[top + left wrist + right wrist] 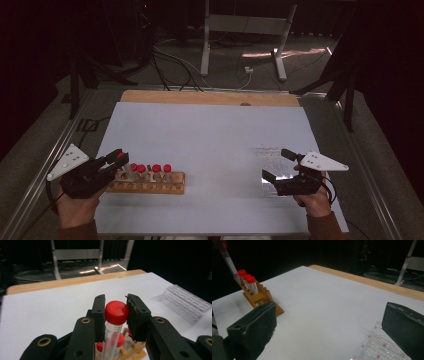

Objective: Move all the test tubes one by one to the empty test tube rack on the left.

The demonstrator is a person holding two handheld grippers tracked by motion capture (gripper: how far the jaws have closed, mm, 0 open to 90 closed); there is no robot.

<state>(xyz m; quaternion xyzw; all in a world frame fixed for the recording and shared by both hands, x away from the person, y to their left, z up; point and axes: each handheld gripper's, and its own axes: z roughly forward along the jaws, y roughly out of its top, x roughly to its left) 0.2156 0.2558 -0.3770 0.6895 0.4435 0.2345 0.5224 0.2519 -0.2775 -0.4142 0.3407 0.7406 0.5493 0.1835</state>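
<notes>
At the table's near left edge, the left hand (75, 207) angles its left gripper (119, 157) forward, jaws clamped on a red-capped tube (115, 315) above the wooden rack (150, 184). Right gripper (279, 165) rests open-jawed beside a clear plastic tray (267, 157).

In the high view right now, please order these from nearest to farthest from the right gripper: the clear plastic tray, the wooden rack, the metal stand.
1. Clear plastic tray: right beside the gripper.
2. Wooden rack: across the table, left.
3. Metal stand: on the floor beyond the table.
</notes>
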